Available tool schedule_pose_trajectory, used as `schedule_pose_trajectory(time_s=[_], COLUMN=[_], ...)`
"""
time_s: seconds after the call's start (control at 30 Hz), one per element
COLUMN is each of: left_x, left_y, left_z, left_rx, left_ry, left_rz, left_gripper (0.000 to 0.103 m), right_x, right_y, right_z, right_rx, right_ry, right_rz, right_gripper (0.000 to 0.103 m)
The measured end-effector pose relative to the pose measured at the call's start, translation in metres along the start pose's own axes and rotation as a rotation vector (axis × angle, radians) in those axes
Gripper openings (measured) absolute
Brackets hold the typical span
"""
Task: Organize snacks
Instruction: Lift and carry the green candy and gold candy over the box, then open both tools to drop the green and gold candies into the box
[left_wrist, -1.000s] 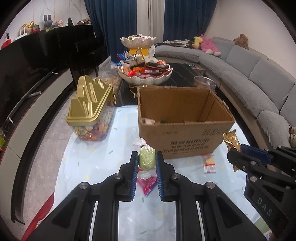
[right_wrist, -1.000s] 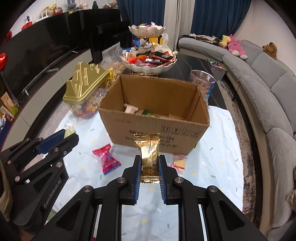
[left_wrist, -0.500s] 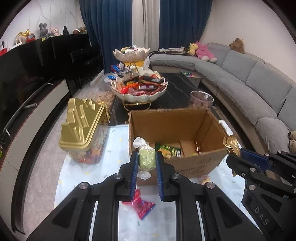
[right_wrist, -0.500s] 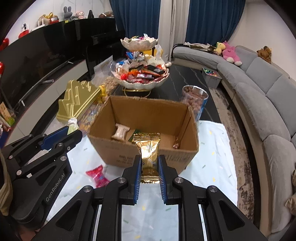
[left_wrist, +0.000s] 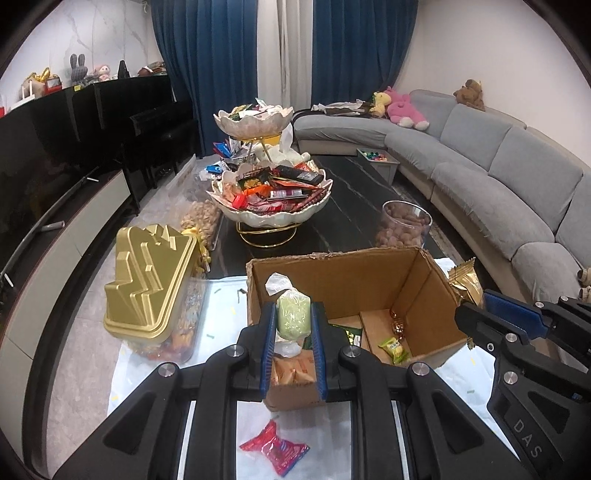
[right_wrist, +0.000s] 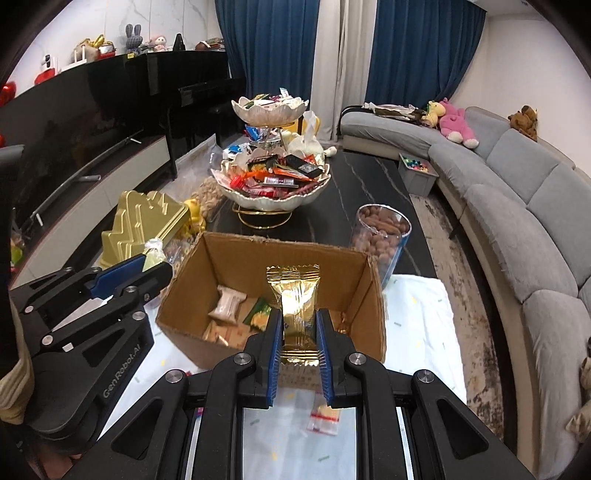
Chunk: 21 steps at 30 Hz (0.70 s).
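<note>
My left gripper (left_wrist: 293, 325) is shut on a pale green wrapped snack (left_wrist: 293, 317) and hangs over the near left corner of the open cardboard box (left_wrist: 354, 273). My right gripper (right_wrist: 297, 325) is shut on a gold foil snack packet (right_wrist: 297, 295), held upright over the box's (right_wrist: 280, 254) near edge. Several snacks lie on the box floor, among them a green packet (left_wrist: 394, 347) and a white one (right_wrist: 229, 302). In the right wrist view the left gripper (right_wrist: 159, 266) shows at the left; in the left wrist view the right gripper (left_wrist: 469, 299) shows at the right.
A red packet (left_wrist: 275, 446) and a small clear packet (right_wrist: 325, 417) lie on the white cloth before the box. A gold-lidded candy container (left_wrist: 147, 280) stands left of it. Behind are a two-tier snack bowl (left_wrist: 273, 199), a jar of nuts (right_wrist: 380, 236) and a grey sofa (left_wrist: 498, 177).
Both grippers have moved forward and slightly up toward the box, each keeping its snack. The box interior now shows below them, and the red packet has slid toward the bottom of the left view.
</note>
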<state>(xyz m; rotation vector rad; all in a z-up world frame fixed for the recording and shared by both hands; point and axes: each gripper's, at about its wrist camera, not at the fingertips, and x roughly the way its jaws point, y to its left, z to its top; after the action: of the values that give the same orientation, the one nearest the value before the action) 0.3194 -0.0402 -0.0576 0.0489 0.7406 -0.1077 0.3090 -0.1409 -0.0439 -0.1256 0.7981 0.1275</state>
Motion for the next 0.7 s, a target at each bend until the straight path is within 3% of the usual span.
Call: schedule_pose_trajectory(time_s=[0.7], left_x=[0.056], left_y=[-0.001], left_z=[0.007], left_rx=[0.023], left_ry=[0.057], left_rz=[0.007], left_gripper=[0.020], right_x=[0.046], right_y=[-0.009], right_z=[0.013], right_rx=[-0.014], right_ry=[0.018], right_rz=[-0.023], right_gripper=[0.019])
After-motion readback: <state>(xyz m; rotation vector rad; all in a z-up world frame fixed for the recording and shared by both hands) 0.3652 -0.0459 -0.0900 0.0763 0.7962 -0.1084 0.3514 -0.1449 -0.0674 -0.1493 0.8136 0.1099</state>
